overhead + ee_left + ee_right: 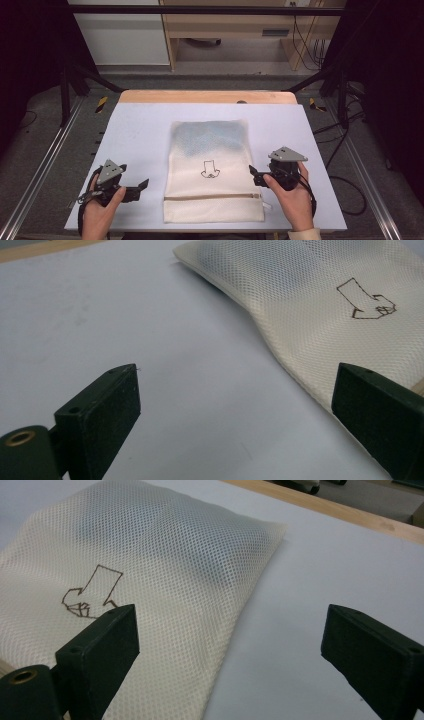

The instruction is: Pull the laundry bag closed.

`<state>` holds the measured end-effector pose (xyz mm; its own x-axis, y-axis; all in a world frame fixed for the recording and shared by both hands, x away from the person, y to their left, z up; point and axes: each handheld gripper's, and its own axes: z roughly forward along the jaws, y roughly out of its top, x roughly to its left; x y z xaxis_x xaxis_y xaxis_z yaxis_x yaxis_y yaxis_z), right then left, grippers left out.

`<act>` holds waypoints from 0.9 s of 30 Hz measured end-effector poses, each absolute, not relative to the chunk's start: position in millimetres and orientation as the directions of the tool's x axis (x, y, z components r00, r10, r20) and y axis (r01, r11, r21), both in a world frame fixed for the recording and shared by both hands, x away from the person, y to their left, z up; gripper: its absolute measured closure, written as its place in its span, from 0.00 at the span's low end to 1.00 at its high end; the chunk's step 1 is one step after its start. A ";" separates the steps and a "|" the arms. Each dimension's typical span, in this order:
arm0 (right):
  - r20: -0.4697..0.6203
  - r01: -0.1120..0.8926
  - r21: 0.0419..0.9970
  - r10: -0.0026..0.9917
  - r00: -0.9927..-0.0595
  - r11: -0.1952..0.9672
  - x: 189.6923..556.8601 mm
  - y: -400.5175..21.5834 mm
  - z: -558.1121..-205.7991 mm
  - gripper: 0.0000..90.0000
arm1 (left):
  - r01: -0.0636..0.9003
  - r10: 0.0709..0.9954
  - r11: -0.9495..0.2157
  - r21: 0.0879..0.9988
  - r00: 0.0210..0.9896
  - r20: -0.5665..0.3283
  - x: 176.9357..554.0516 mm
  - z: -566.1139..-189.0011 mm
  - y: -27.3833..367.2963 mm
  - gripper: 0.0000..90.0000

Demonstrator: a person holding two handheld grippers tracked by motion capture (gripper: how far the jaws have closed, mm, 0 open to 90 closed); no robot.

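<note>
Two hands come in at the bottom of the high view, and we hold a gripper in each one. Our left gripper (145, 185) sits just left of the mesh bag (212, 170), and its jaws stand wide apart with nothing between them. Our right gripper (253, 175) sits just right of the bag, and its jaws are wide apart too, holding nothing. We see the bag lying flat in the middle of the table (135, 130), with its zipper (212, 197) near our edge and a small drawn sock (209, 169) on top. Something bluish shows through the mesh at the far end. In the left gripper view the bag's edge (280, 350) lies close to one jaw, but we cannot tell if they touch.
</note>
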<state>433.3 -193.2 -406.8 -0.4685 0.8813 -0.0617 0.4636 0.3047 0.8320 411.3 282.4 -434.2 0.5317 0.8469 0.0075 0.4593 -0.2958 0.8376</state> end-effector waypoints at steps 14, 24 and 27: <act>-0.088 0.422 0.867 0.916 -0.391 0.263 453.5 -210.1 -396.3 0.12 | 0.444 0.891 -0.234 0.865 0.454 0.008 433.0 -433.2 319.3 0.05; -0.087 0.447 0.861 0.935 -0.343 0.245 451.7 -234.8 -408.8 0.11 | 0.374 0.902 -0.251 0.893 0.424 0.076 443.9 -432.0 329.7 0.07; -0.072 0.465 0.856 0.943 -0.324 0.225 451.5 -242.8 -414.1 0.10 | 0.375 0.901 -0.245 0.894 0.429 0.067 447.0 -432.9 334.4 0.06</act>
<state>451.5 -242.8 -414.1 -0.3242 0.9433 -0.0716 0.4648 0.2248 0.8564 447.0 334.4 -432.9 0.4285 0.9011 0.0668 0.3753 -0.2447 0.8940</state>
